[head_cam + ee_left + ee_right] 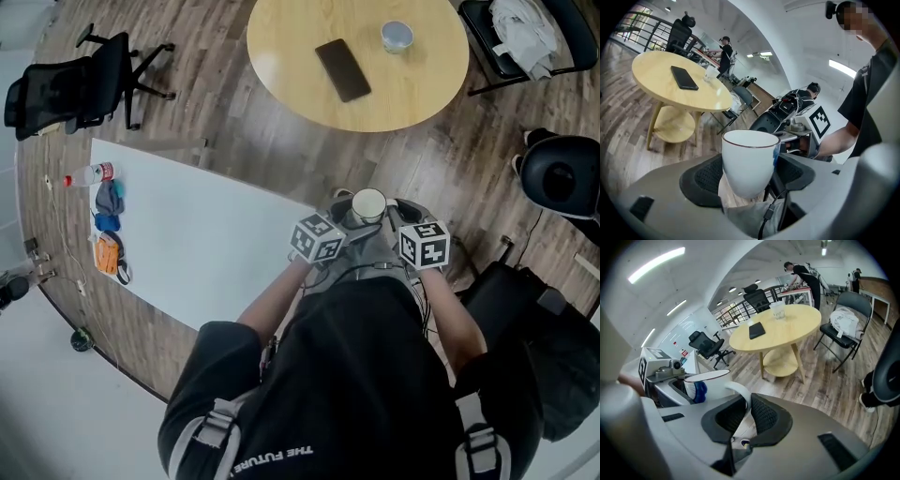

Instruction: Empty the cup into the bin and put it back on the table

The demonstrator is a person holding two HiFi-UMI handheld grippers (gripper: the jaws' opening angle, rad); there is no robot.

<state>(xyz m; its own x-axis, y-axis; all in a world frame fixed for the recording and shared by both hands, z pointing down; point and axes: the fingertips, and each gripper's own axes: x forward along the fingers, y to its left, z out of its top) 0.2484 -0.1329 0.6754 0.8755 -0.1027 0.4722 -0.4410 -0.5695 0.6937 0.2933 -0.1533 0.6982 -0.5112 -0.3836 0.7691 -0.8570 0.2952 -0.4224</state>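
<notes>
We hold the white ceramic cup (368, 203) with a thin dark rim in the air in front of us, upright, just past the near right corner of the long white counter (206, 234) and above the dark wooden floor (234, 122). Our left tool (750, 173) has the cup's body between its dark ribbed pads, one pad against each side of the bowl, so it is pinching the cup. Our right tool (743, 416) comes in from the other side, its pads nearly together and pinching the cup's curved white handle (740, 392). From above, the two marker cubes sit on either side of the cup, close to each other. What the cup holds we cannot make out. Farther ahead stands a round pale wooden counter (412, 94) with a black phone (342, 69) lying flat on it and a small round grey container (397, 36) near its far edge. A clear plastic bottle with a red cap (92, 174) lies at the far left end of the white counter, and a black office chair (75, 84) stands beyond it. A black rounded object (560, 178) stands on the floor to our right; whether it is the bin we cannot tell
</notes>
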